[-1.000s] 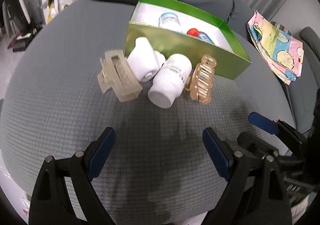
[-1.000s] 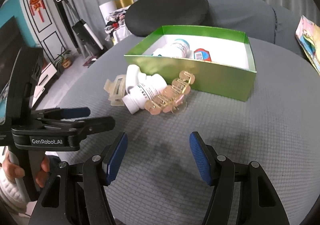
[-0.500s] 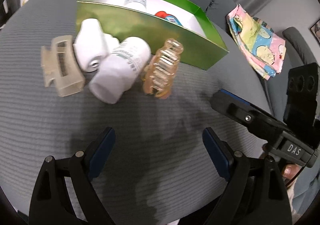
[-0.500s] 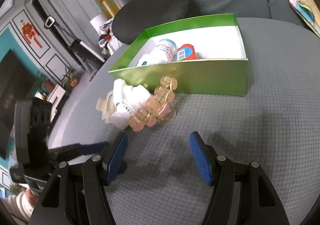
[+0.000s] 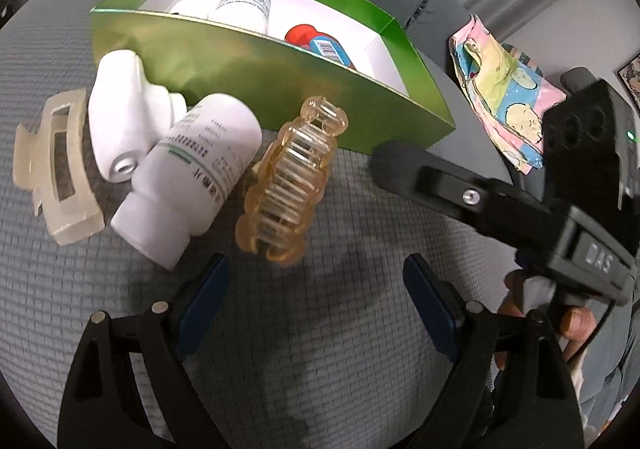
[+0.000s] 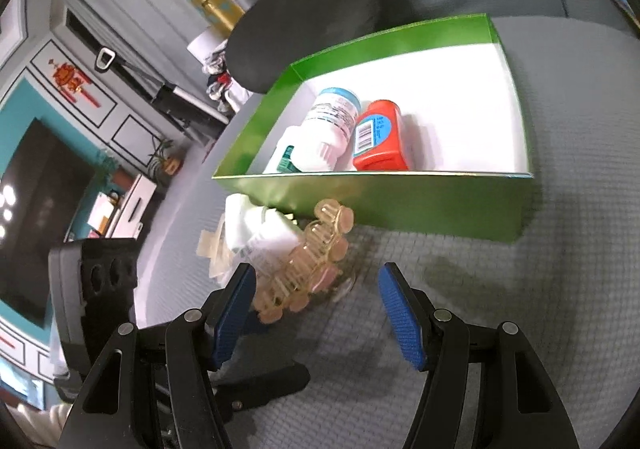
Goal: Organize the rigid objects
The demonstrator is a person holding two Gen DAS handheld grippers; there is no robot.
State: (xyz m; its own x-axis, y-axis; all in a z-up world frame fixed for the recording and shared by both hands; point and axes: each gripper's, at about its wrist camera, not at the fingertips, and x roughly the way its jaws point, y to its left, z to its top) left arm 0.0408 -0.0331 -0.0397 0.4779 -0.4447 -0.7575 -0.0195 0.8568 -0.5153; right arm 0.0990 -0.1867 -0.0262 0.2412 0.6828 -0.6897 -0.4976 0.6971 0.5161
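An amber hair clip (image 5: 288, 189) lies on the grey seat in front of a green box (image 5: 240, 61), beside a white pill bottle (image 5: 196, 173), a smaller white bottle (image 5: 120, 125) and a beige hair clip (image 5: 56, 165). My left gripper (image 5: 316, 273) has its jaws closing; the amber clip lies just past the tips and nothing is between the pads. My right gripper (image 6: 316, 281) stands open, with the near end of the amber clip (image 6: 312, 269) close to its left fingertip. Inside the box (image 6: 400, 205) lie a white bottle (image 6: 328, 129) and a red one (image 6: 376, 137).
A patterned cloth (image 5: 504, 105) lies right of the box. A dark cushion (image 6: 308, 13) sits behind it. The right gripper's body (image 5: 480, 197) and a person's hand (image 5: 572, 325) fill the right of the left wrist view. The left gripper's body (image 6: 96, 281) shows at lower left.
Both grippers have come nearer the amber clip, which now looms larger in each view. The right gripper has swung in from the right in the left wrist view.
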